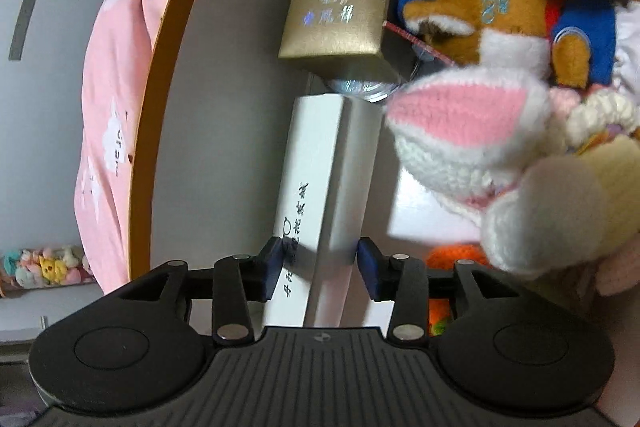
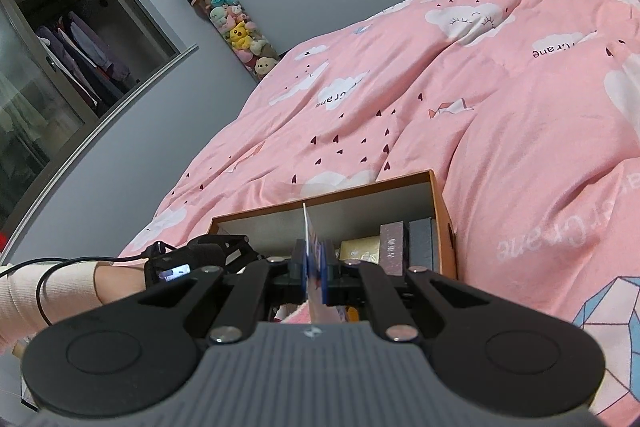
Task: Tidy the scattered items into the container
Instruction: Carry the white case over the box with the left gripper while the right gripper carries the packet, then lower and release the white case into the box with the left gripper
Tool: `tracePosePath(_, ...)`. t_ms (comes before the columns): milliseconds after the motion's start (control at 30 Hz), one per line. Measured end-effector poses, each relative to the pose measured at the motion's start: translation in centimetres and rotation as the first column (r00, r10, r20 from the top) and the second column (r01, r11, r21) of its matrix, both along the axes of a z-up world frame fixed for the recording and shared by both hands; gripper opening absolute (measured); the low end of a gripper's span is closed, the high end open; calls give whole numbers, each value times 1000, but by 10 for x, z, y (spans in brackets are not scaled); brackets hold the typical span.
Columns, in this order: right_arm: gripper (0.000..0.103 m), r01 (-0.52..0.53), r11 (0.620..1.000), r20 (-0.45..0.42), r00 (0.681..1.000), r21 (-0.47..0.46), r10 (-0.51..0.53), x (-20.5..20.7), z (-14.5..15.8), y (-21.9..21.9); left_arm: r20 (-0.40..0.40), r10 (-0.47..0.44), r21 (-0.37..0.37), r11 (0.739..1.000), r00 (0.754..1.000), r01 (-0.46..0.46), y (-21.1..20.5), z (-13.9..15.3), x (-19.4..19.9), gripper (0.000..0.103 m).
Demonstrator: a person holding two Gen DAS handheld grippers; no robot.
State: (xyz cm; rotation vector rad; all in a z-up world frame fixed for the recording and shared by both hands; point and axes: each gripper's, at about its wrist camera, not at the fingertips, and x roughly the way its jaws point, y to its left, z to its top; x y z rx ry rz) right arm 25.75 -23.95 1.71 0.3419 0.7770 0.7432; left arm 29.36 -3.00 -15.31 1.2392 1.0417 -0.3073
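**A:** White box [image 1: 320, 167] first: where does it sit against the left gripper [image 1: 320, 263]?

**B:** Dead ahead. Its long axis runs from 6 o'clock, between the pads, straight toward 12. It lies inside the container [image 1: 168, 67], near the wall at 9 o'clock. The jaws are apart, one pad on each side of its near end. I see no squeeze on it, so I judge it is not gripped.

**A:** What crowds it?

**B:** A gold box [image 1: 336, 11] sits at 12 o'clock, just past its far end. The knitted rabbit [image 1: 460, 131] leans in from 3 o'clock and the orange plush [image 1: 480, 11] lies at 2. Backing straight out toward 6 looks like the free path. A swing to the right would likely catch the rabbit's ear.

**A:** And the other hand?

**B:** The right gripper [image 2: 314, 261] is clamped together on a thin card [image 2: 307, 227] standing edge-on. The container's open top is straight ahead at 12 o'clock on the pink quilt [image 2: 440, 87]. The left hand is the one already inside. I think the card goes in next, and it wants a free slot beside the boxes.
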Motion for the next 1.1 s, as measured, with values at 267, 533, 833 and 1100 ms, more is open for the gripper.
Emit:
tracePosePath(267,7,-24,1000,2,1000,-14,24,-4,3,5,16,60,-46,997,998,-59,16,5,14,51)
tracePosePath(533,7,-16,999,9,1000,-37,17,-5,6,9,7,68,-48,997,998,-67,33,9,6,52)
tracePosePath(833,7,-33,998,21,999,-53,34,-4,12,25,40,150,-139,980,988,-143,46,43,-1,52)
tracePosePath(1100,7,-90,995,24,996,-43,91,5,12,63,86,315,-350,898,945,-267,52,87,-13,52)
